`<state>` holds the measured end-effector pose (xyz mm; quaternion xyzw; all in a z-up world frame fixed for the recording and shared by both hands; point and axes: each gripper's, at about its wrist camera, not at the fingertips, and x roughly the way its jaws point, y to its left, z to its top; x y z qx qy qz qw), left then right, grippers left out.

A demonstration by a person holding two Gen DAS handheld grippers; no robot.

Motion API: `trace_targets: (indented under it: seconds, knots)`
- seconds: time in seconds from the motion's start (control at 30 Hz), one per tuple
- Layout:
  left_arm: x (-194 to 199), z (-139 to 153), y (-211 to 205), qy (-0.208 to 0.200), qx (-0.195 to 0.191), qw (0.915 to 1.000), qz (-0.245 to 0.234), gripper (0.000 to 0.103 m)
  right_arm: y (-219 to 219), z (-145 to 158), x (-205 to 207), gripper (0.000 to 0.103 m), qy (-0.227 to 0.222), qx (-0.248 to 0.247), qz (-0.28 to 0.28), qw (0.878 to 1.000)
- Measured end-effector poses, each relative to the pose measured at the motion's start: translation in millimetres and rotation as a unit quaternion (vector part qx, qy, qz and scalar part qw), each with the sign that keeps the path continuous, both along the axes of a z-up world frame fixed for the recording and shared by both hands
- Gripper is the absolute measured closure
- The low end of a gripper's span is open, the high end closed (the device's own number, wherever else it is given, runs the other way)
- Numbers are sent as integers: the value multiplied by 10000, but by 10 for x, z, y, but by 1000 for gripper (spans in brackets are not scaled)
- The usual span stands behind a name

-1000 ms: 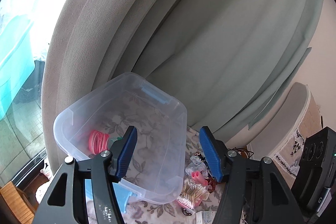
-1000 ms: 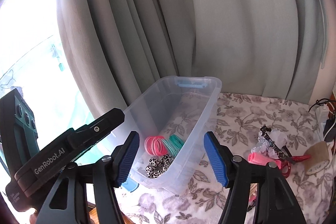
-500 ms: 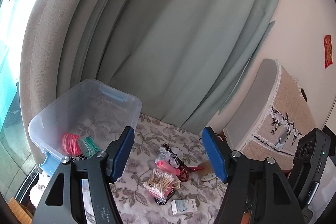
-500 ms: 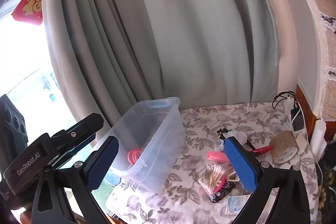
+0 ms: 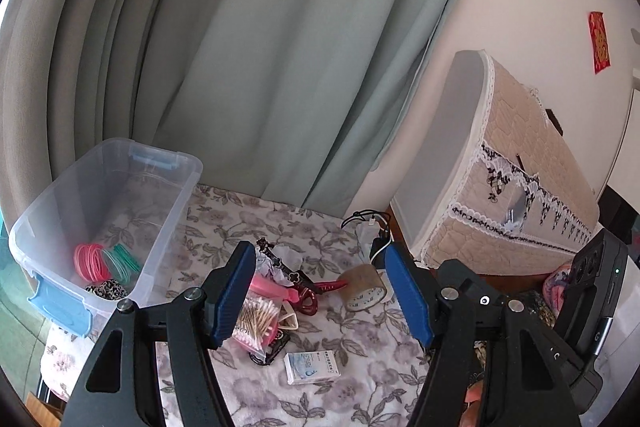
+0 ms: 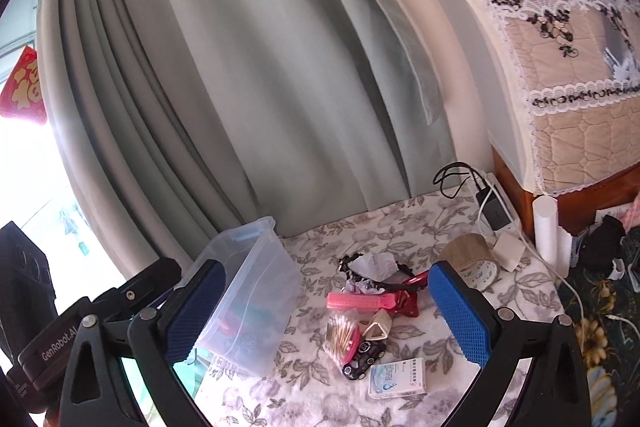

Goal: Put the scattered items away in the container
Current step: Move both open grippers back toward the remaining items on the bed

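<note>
a pale green curtain (image 5: 260, 67) hangs behind the floral tablecloth (image 5: 340, 379). at the cloth's far right corner lies a white power strip (image 6: 498, 205) with a black charger (image 6: 494, 213) plugged in. just right of it stands a cabinet under a quilted lace-trimmed cover (image 6: 560, 47).

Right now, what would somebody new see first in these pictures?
Probably the colourful jumble in the middle of the flowery cloth: a pink hair clip, a red claw clip, a bag of cotton swabs and a small white box. Left of it stands the clear plastic bin, with pink and green hair ties already inside. Both grippers' blue jaws are open and empty.
</note>
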<state>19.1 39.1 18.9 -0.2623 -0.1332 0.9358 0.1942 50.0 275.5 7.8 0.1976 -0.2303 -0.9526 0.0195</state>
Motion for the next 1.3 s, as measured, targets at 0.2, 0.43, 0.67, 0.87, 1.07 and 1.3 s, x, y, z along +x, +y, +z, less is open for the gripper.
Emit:
trace_targets:
  seconds: [0.2, 0.43, 0.67, 0.87, 1.07, 1.3]
  knots:
    - [-64, -116, 227, -181, -434, 9989, 54, 30, 242, -105, 119, 0, 268, 263, -540, 9978]
    - [-216, -411, 336, -626, -729, 9945, 423, 30, 452, -387, 184, 0, 479, -8, -657, 9967]
    - [-427, -880, 194, -1470, -5, 9874, 583, 30, 527, -600, 163, 0, 311, -224, -700, 9968]
    - [-551, -1290, 60, -2364, 733, 9662, 725, 30, 546, -787, 53, 0, -25, -432, -437, 9981]
    - [-526, -1297, 197, -1929, 77, 9788, 688, 30, 519, -1079, -72, 0, -487, -600, -147, 9969]
    - [-516, -1324, 324, -1496, -256, 9876, 411, 30, 408, -1163, -80, 0, -403, -343, -76, 9986]
